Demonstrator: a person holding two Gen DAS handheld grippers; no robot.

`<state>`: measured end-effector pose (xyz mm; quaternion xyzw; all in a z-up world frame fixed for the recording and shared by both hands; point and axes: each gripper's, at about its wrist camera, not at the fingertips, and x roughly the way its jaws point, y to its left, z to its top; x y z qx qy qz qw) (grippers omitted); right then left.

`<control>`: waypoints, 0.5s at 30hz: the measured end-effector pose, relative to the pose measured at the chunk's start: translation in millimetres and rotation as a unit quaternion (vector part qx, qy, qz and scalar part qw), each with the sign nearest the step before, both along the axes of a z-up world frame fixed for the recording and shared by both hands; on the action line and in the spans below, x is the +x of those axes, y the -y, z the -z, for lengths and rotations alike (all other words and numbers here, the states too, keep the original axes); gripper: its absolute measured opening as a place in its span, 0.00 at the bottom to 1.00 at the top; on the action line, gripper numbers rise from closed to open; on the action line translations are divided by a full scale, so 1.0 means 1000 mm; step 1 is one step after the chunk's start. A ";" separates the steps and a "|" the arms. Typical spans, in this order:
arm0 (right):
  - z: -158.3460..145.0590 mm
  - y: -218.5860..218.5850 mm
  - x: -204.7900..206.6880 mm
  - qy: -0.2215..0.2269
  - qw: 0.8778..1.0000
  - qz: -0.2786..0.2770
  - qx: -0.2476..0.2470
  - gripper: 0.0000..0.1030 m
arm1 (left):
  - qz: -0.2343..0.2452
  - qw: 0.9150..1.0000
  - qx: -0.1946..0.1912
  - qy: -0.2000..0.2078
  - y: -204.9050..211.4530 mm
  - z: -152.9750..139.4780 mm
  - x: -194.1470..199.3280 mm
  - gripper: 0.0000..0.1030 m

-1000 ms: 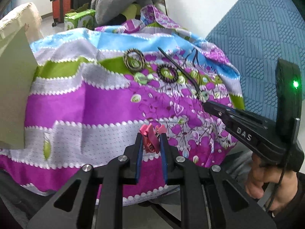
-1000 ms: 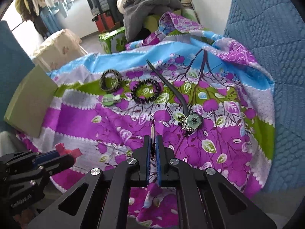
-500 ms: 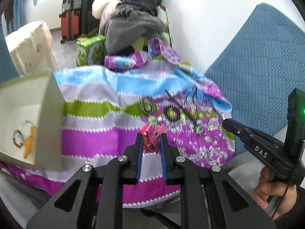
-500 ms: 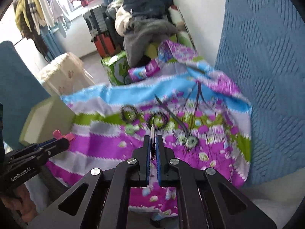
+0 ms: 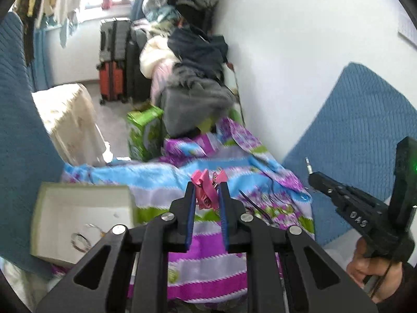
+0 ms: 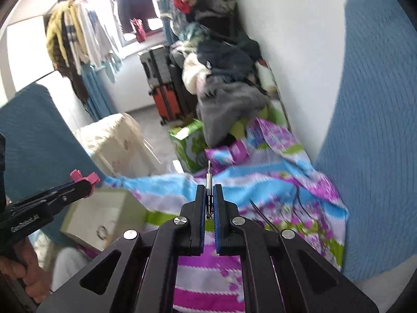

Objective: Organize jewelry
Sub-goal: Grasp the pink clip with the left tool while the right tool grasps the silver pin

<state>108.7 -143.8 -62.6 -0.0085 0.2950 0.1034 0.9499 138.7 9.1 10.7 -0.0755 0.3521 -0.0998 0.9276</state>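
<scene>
Holding two grippers above one floral cloth [image 5: 208, 268], I go from big to small. One open box [image 5: 78, 208] sits at the near left on the cloth; my left view looks into it and shows a thin ring-shaped piece [image 5: 79, 241] on its floor, while my right view gives mostly its outer wall. My left gripper [image 5: 207, 190] is clamped on one pink hair clip [image 5: 206, 189], long axis pointing up and away. My right gripper [image 6: 208, 195] is closed on one slim metal pin [image 6: 208, 180], which stands nearly upright past the fingertips. One dark cord [image 6: 260, 215] lies to the right on the cloth.
</scene>
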 end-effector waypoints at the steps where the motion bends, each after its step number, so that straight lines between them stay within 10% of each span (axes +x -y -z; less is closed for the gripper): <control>1: -0.005 -0.006 0.000 0.003 1.000 -0.006 0.001 0.03 | -0.008 1.000 0.000 0.004 -0.007 -0.004 0.000 0.17; 15: -0.036 -0.119 0.007 0.028 0.995 -0.100 0.005 0.03 | -0.077 0.997 0.006 0.026 -0.099 -0.023 -0.013 0.17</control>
